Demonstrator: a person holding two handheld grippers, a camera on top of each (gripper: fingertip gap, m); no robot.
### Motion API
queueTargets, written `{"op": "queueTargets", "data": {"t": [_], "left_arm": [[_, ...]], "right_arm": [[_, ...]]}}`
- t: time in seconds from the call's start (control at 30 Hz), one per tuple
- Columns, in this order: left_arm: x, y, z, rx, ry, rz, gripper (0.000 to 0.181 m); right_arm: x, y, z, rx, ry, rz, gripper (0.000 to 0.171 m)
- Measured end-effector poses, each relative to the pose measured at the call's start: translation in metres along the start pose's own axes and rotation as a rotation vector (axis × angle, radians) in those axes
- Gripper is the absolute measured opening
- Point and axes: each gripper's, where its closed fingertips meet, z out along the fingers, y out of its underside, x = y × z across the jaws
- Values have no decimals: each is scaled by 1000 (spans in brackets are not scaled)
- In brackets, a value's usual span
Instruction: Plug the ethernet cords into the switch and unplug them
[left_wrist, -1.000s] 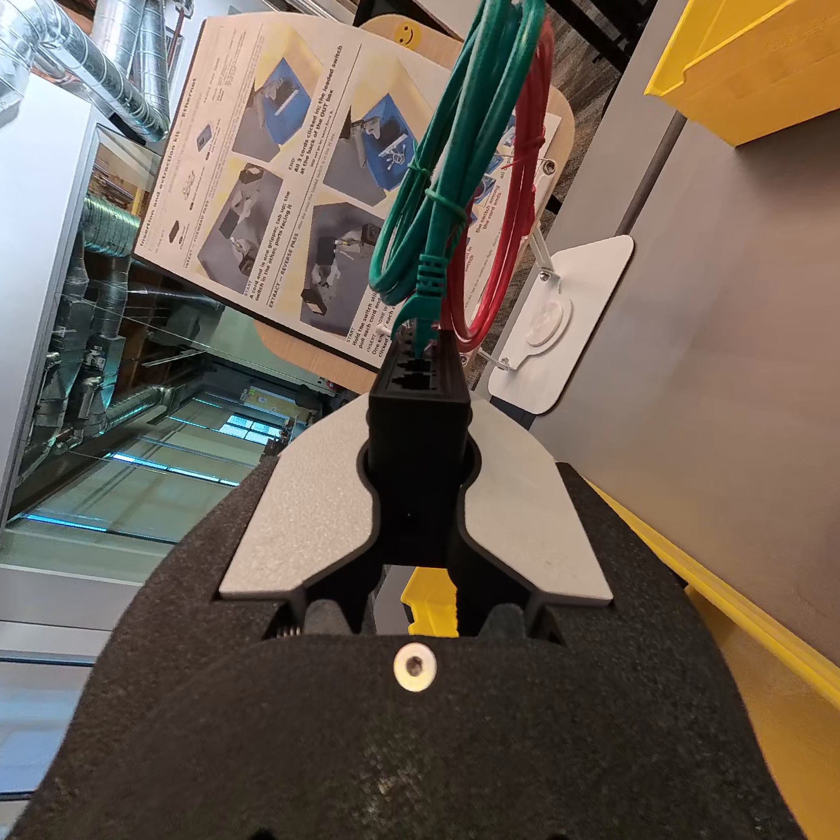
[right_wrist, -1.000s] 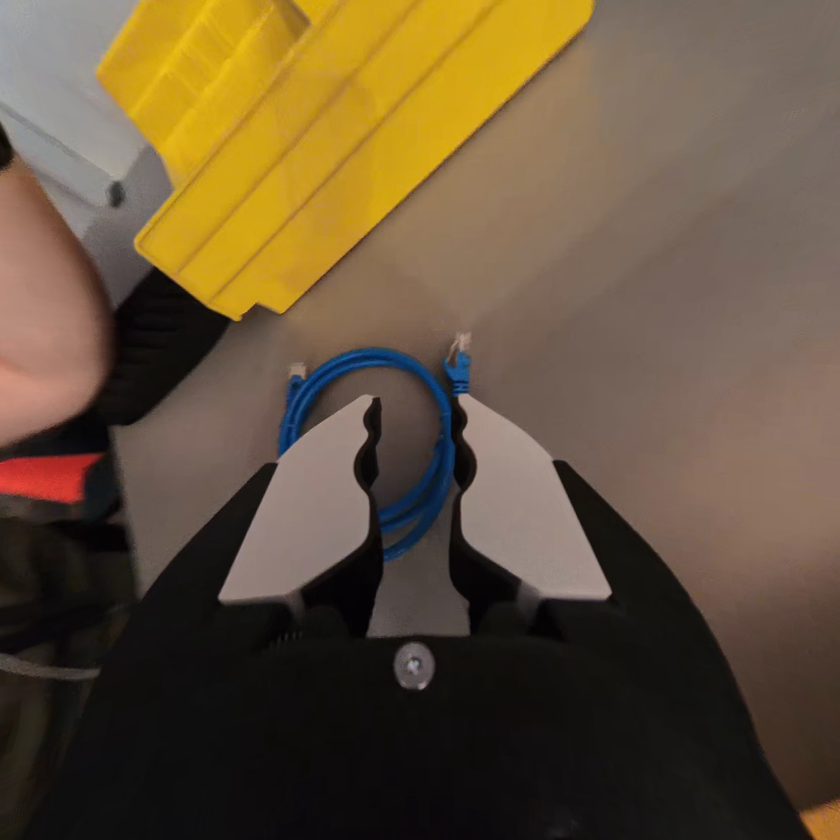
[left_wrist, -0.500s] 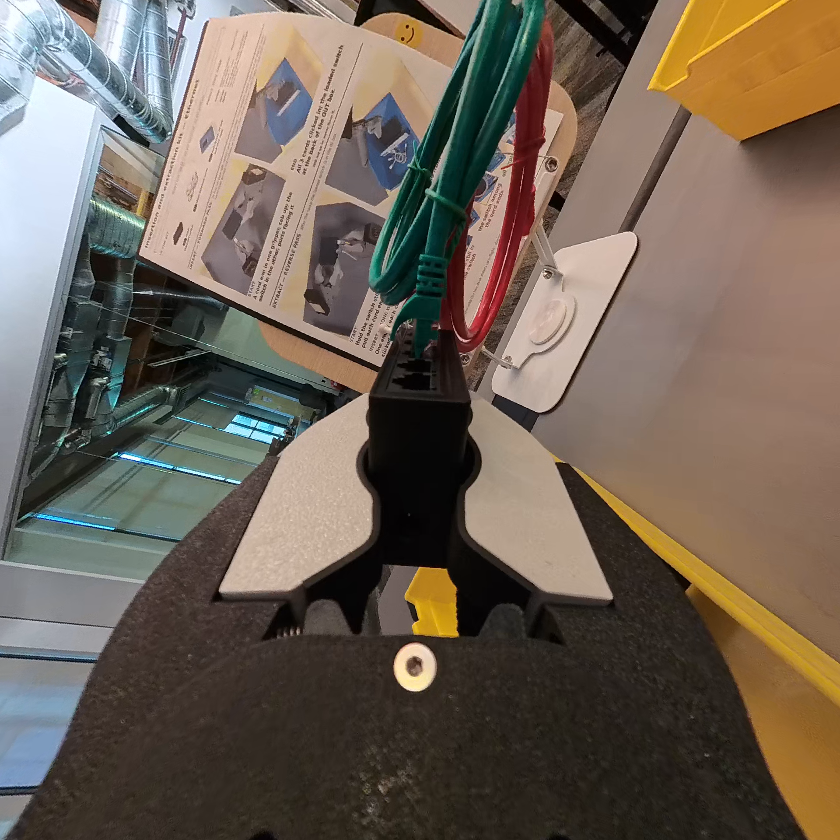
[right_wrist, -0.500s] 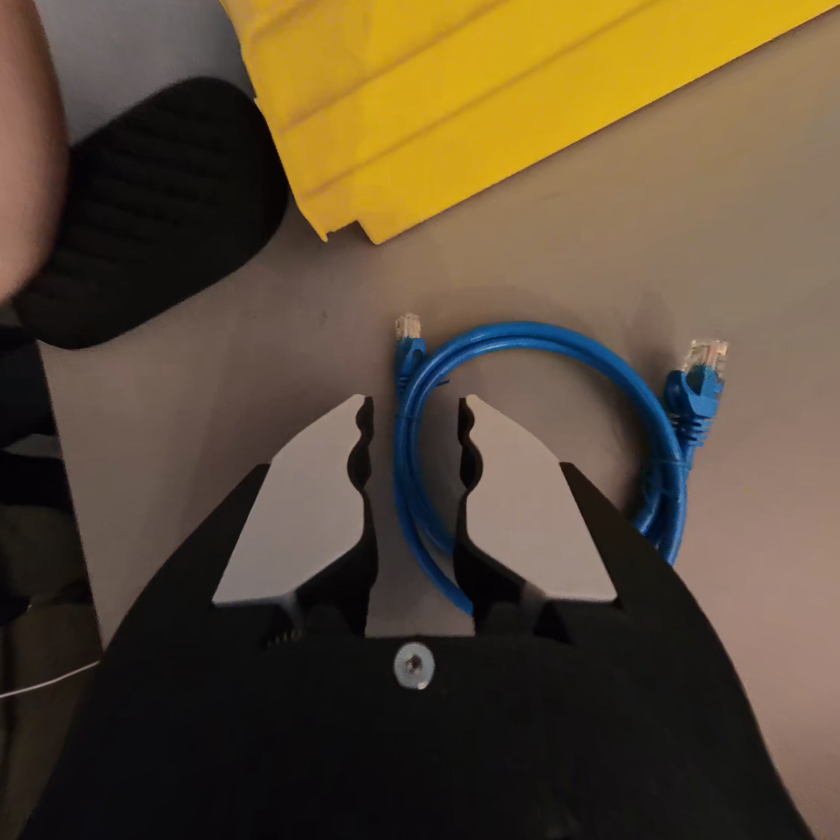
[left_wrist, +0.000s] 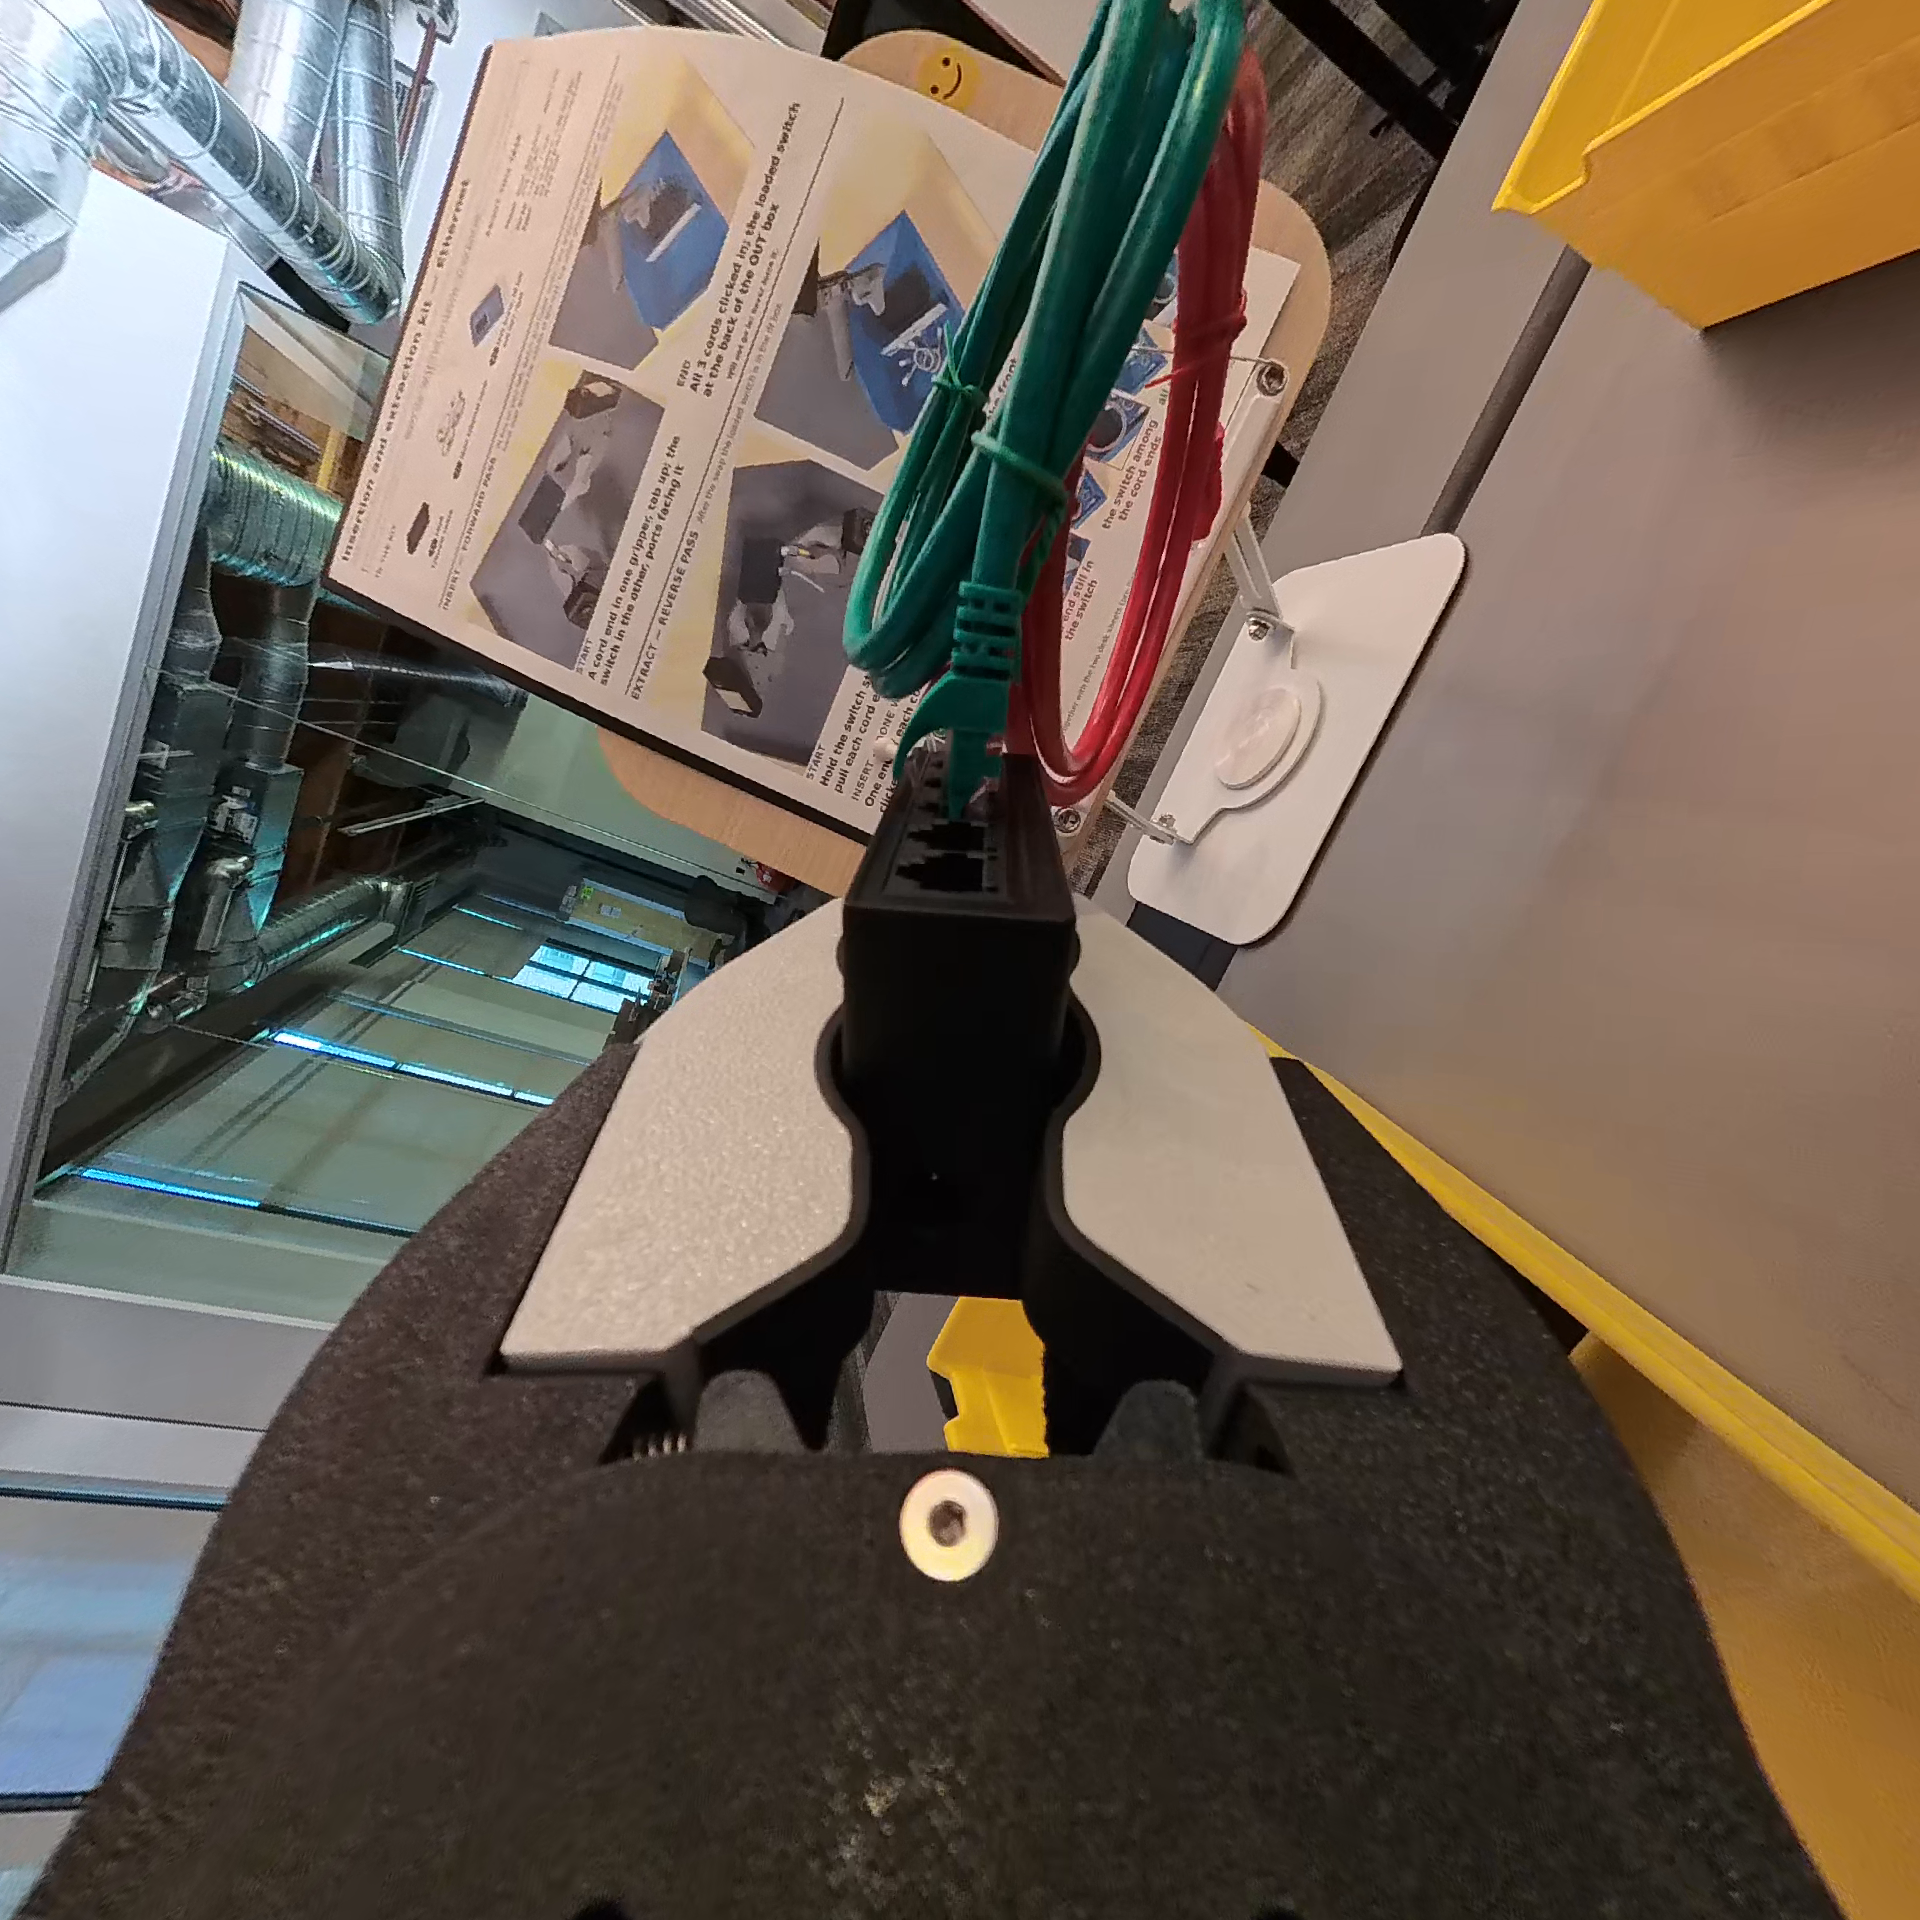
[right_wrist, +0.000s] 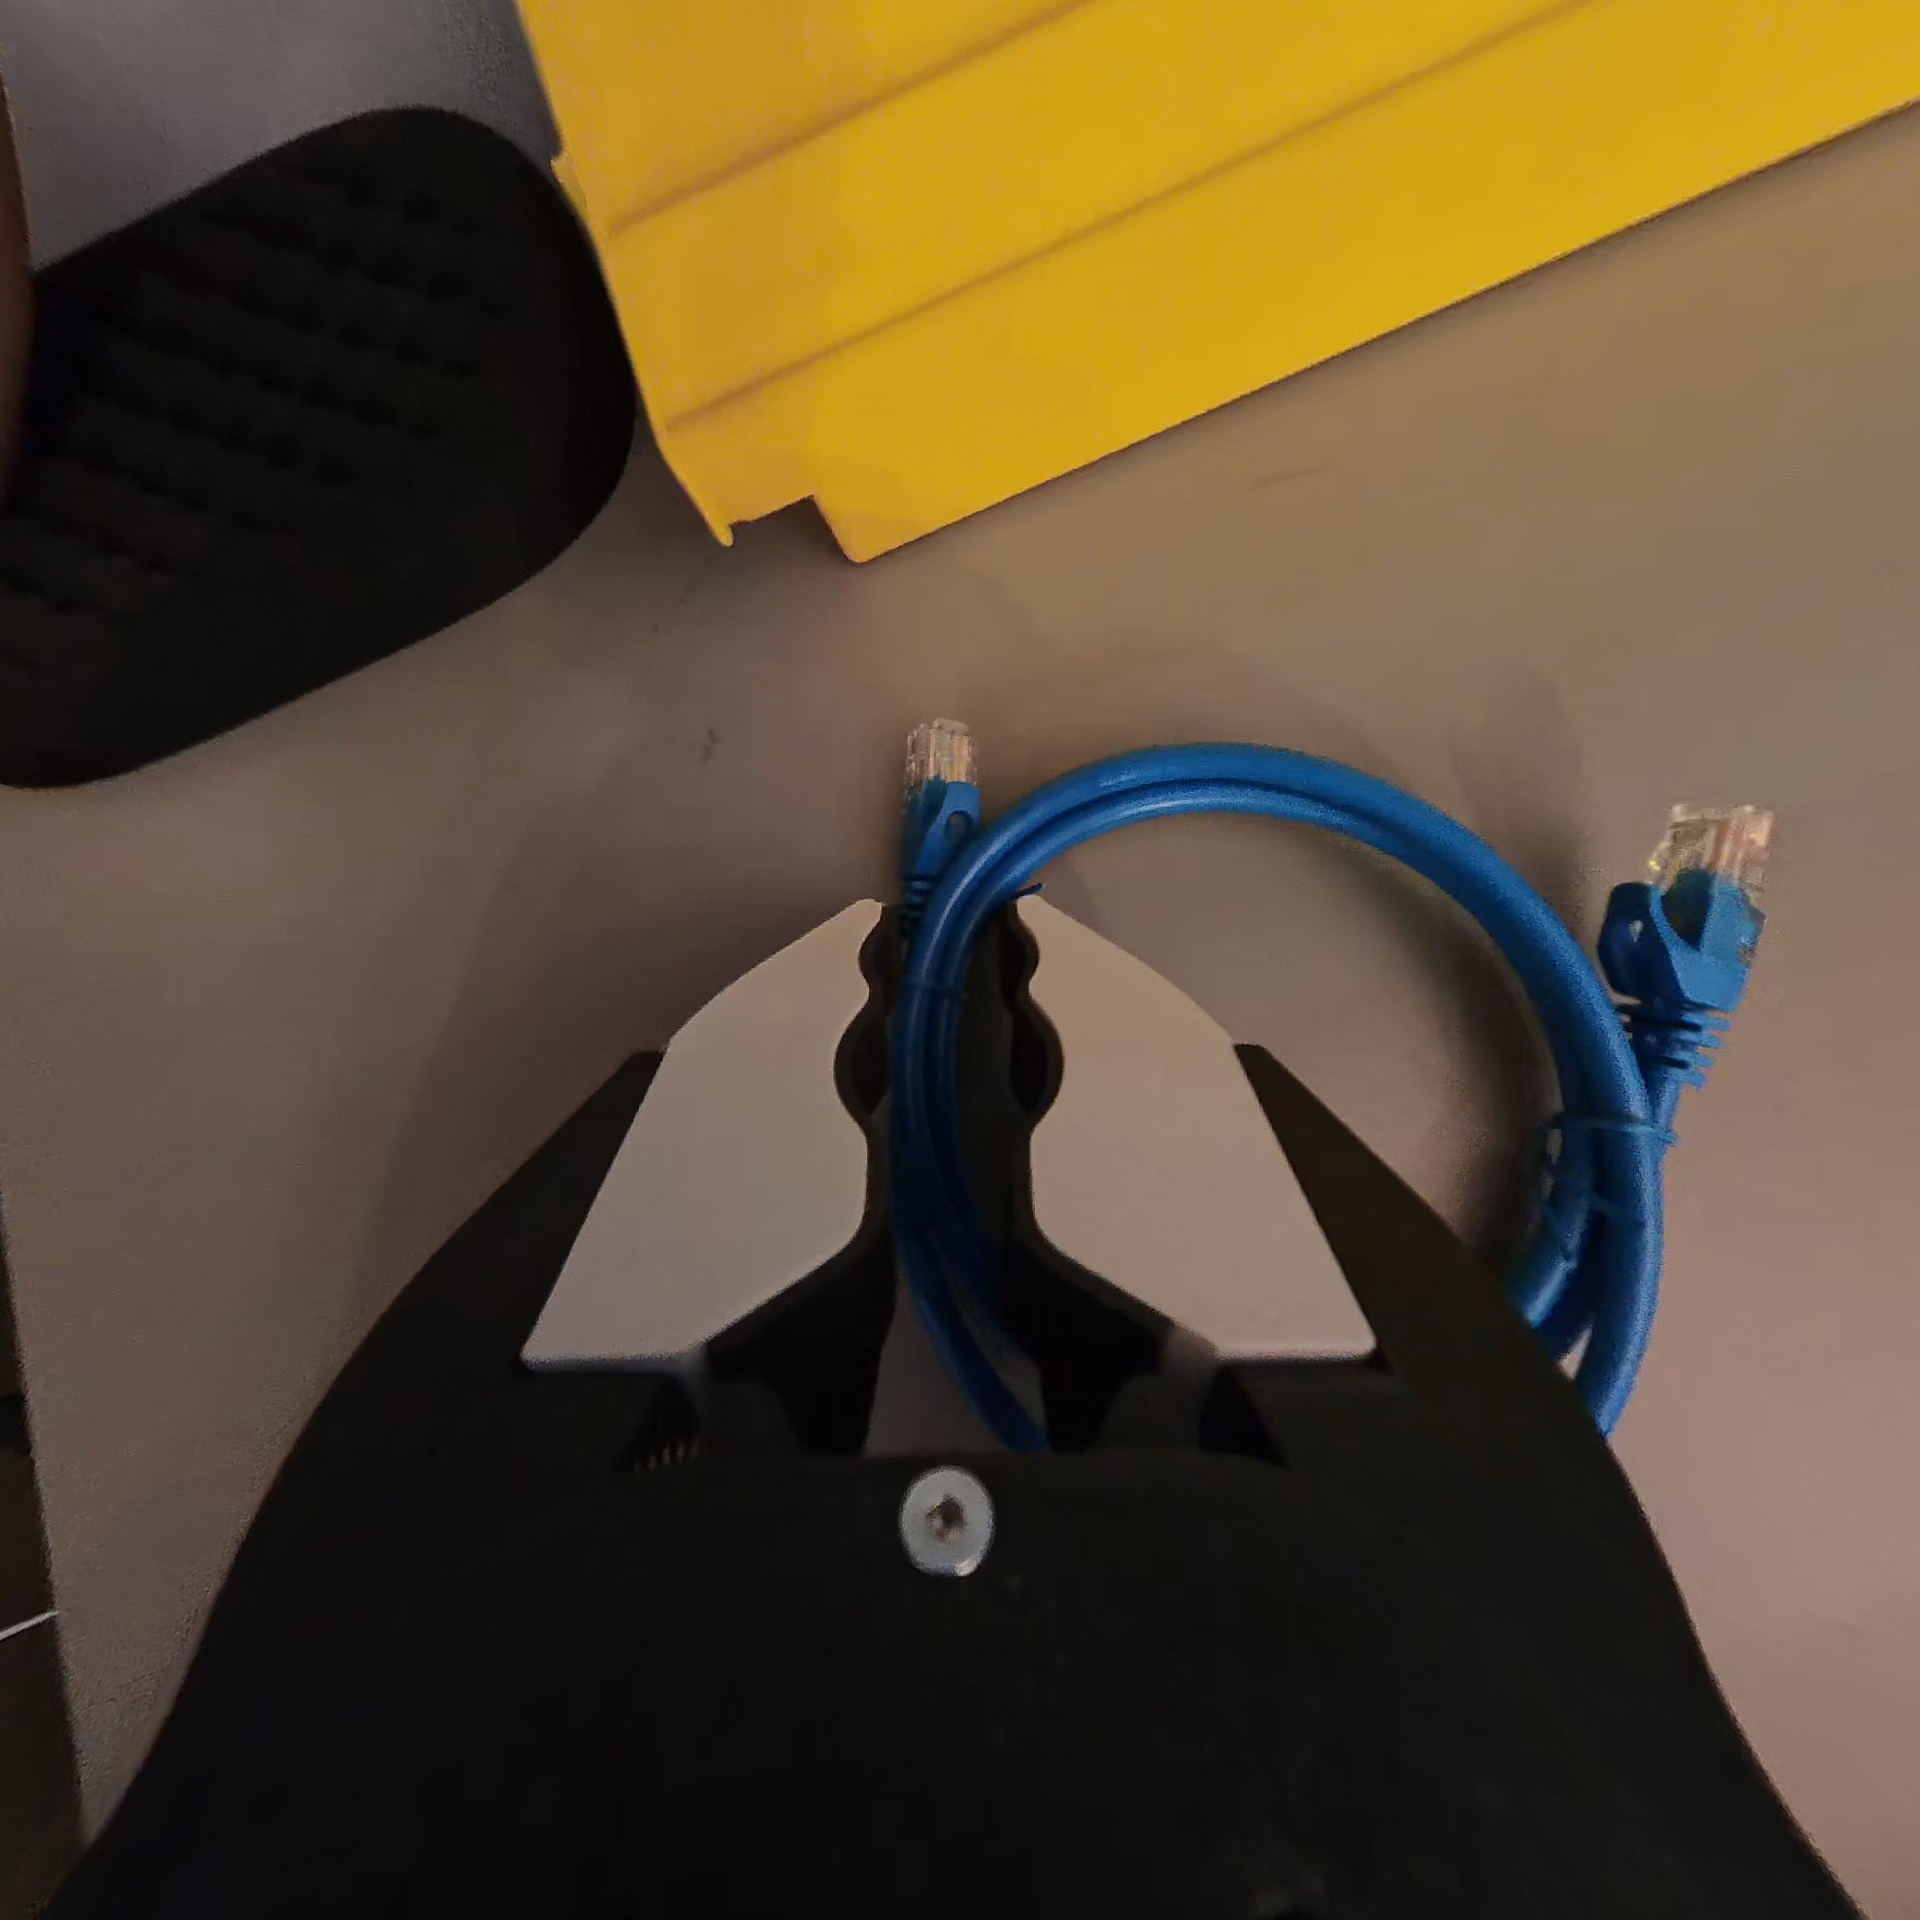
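My left tool (left_wrist: 956, 1049) is clamped on the black switch (left_wrist: 958, 997), ports facing away from me. Green cord (left_wrist: 1023, 416) is plugged into a port and its coil hangs off the switch; red cord (left_wrist: 1195, 436) hangs right beside it and looks plugged in behind, tho its plug is hidden. At least one port nearest me is empty.

Right tool (right_wrist: 948, 914) sits low over the grey worktop (right_wrist: 1351, 582), jaws narrowed around the strands of the coiled blue cord (right_wrist: 1299, 800), just behind its left plug (right_wrist: 940, 774). Can't tell if it's pinching yet or only straddling. Other plug (right_wrist: 1704, 883) lies at the coil's right, free. Yellow bin (right_wrist: 1039, 260) is near, past the coil.

Step in hand, imo: picking up cord no. 3 for insertion. Next: squeeze firm close to the boot, lift, turn the clear plug toward the switch w/ tab lined up, push into the empty port. Grip on loose strands may let the plug flop.
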Motion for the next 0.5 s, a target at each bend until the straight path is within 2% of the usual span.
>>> {"op": "queueTargets", "data": {"t": [0.17, 0.27, 0.4, 0.5], "left_arm": [[0, 1, 0, -4, 2, -3, 30], [1, 3, 2, -5, 8, -6, 30], [5, 5, 6, -12, 15, -2, 30], [9, 6, 9, -13, 17, 6, 30]], "right_arm": [[-1, 0, 0, 26, 9, -73, 16], [7, 1, -10, 6, 143, -191, 16], [16, -17, -48, 51, 238, -226, 16], [38, -37, -93, 65, 325, -245, 16]]}}
